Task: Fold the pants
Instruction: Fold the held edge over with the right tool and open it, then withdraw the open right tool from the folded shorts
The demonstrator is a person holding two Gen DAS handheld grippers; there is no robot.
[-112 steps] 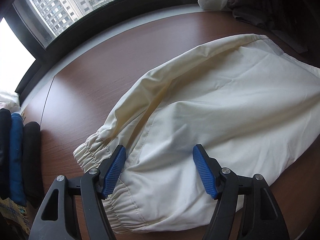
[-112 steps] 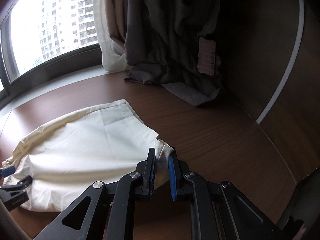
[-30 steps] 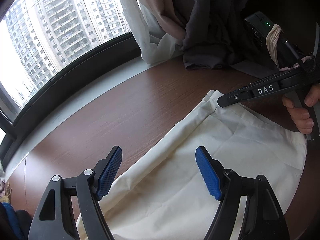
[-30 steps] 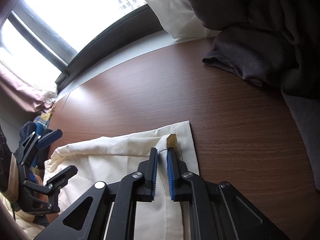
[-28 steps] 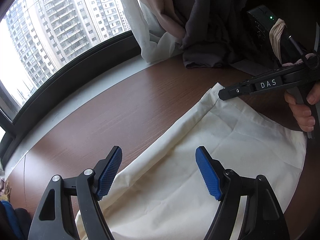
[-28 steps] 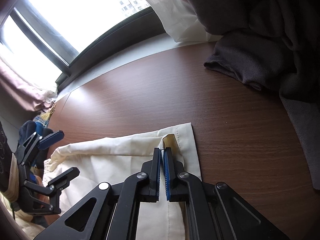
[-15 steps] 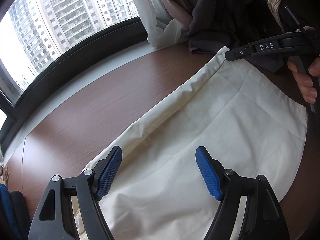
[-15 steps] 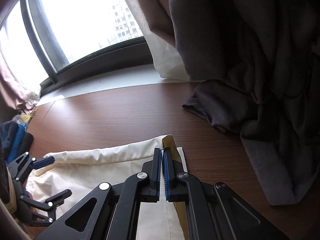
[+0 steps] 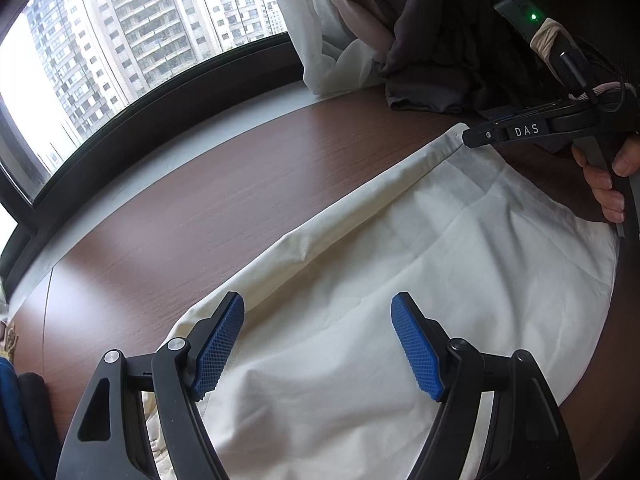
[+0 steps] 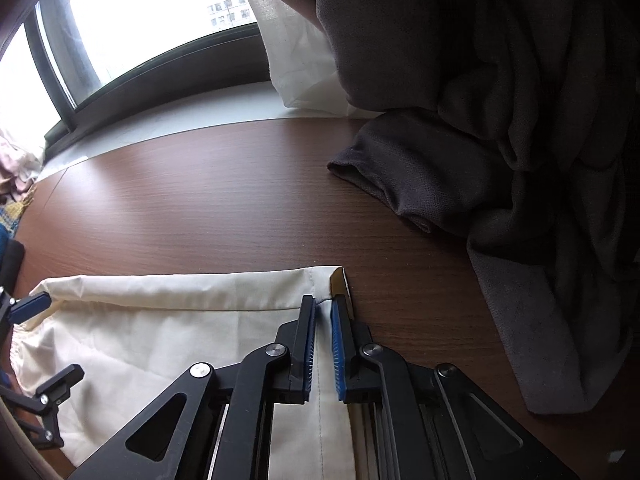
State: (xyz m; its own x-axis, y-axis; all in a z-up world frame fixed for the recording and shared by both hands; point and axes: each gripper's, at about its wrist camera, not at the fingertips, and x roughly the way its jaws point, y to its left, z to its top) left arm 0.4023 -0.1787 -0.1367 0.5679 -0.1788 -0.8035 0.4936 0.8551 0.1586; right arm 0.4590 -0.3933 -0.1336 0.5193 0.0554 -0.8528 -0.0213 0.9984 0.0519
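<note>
Brown wood table (image 10: 208,208) with cream pants (image 9: 400,288) spread flat; left gripper (image 9: 318,346) gaping wide over them; right gripper (image 10: 323,346) has just been opening, a narrow gap, corner hem between its pads.

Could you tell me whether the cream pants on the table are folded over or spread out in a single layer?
Folded over: the pants lie doubled on the table, with a rolled fold line along the far edge and layered hems at the corner.

High-rise flat: curtains (image 10: 500,80), window (image 9: 120,40) facing apartment towers (image 9: 160,20).
</note>
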